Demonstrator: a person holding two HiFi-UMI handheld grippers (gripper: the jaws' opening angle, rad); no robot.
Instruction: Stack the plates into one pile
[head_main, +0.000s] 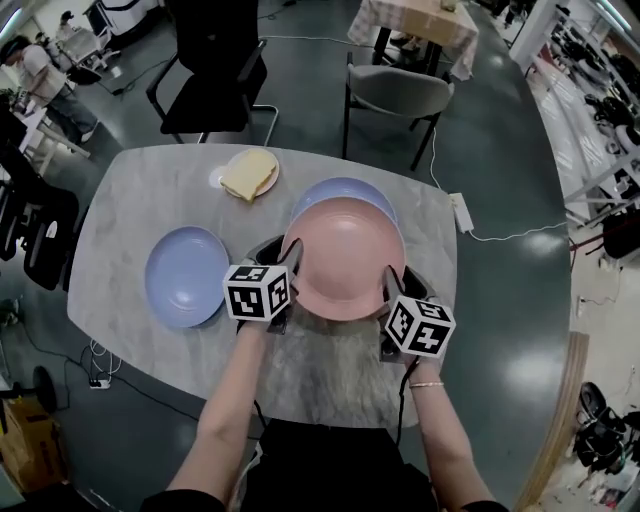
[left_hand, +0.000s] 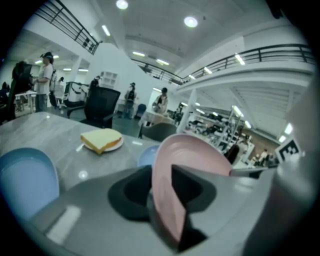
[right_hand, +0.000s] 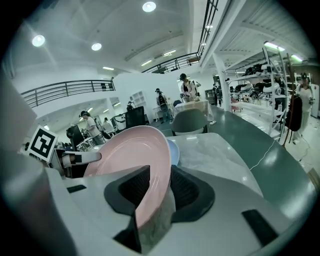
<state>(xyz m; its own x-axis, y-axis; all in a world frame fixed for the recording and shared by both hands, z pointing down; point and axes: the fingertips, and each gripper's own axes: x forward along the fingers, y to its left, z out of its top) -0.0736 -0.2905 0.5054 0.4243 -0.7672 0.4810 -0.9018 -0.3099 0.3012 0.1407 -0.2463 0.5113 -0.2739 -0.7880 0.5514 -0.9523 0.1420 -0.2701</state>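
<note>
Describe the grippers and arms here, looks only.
The left claw and right claw have dark bodies; their own views show grey housings with black pads. Each carries a white cube with black square markers. Forearms bare, black short sleeves, thin bracelet on the right wrist.

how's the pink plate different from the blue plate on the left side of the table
The pink plate is clamped at its rim by the left gripper and right gripper; the left blue plate lies free on the table. The pink plate overlaps a second blue plate; the left blue plate sits alone. Both are round and empty.
</note>
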